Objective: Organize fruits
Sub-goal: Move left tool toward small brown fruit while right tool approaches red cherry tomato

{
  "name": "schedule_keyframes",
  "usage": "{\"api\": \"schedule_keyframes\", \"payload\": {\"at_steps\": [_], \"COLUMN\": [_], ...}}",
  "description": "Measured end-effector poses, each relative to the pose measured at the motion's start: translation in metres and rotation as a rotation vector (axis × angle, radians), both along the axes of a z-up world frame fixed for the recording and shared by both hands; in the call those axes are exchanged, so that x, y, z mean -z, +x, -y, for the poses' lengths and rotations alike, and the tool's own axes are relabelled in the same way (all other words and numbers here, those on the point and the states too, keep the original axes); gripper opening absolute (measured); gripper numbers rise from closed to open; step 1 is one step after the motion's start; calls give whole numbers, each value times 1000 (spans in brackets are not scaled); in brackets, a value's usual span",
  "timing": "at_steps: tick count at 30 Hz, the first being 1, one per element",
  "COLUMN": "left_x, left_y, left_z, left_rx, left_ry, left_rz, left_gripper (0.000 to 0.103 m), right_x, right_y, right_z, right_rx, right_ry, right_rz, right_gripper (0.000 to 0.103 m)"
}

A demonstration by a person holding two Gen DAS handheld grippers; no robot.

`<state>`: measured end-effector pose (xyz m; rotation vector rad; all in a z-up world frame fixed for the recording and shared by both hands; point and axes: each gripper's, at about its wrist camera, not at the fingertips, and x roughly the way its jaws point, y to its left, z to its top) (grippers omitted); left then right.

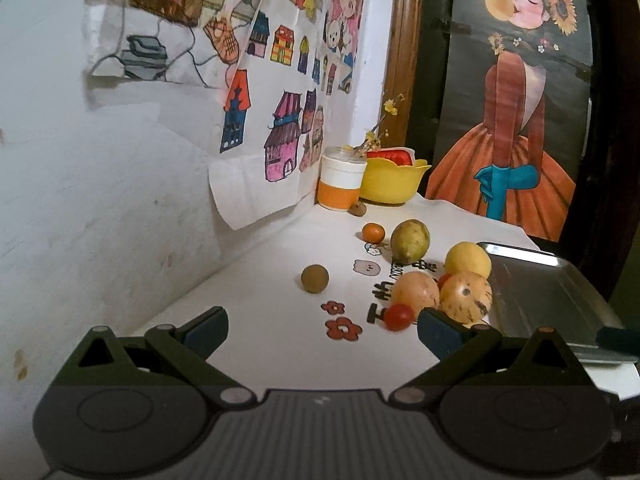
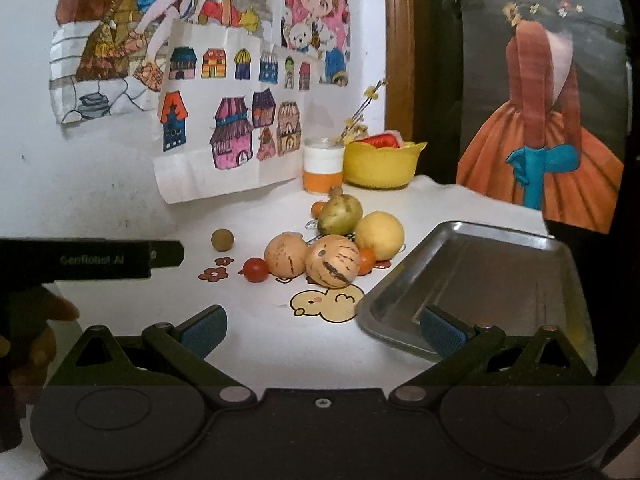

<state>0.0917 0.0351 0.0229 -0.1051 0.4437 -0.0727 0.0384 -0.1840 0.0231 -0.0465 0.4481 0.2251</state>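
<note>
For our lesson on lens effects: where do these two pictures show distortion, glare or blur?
Left wrist view: dark rounded corners, the wall bends; the tray shines. Right wrist view: same fisheye corners, a bright patch on the tablecloth beside the tray, the left gripper's lettering blurred.

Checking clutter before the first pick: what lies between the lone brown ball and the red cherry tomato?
Only printed red flowers on the cloth lie between brown ball and cherry tomato; right wrist view shows it.

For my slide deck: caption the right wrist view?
Open right hand-held gripper faces loose fruits beside an empty metal tray.
</note>
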Motion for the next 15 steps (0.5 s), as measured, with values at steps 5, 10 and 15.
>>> {"api": "schedule_keyframes", "payload": {"at_steps": [5, 10, 15], "left_x": [-3, -2, 1], "left_y": [31, 66, 89], "left_z": [-7, -15, -16], "left_rx": [18, 48, 62], "left_ry": [10, -2, 12], "left_rz": [-57, -139, -169], "left_gripper": [103, 103, 102], "right_x": [0, 0, 2], "right_y": [19, 38, 56], "right_z": [-12, -31, -47], "right_rx": [-43, -55, -29], "right_ry": [45, 51, 7], "right_rz": [-66, -98, -102], "right_gripper": [103, 102, 102]}}
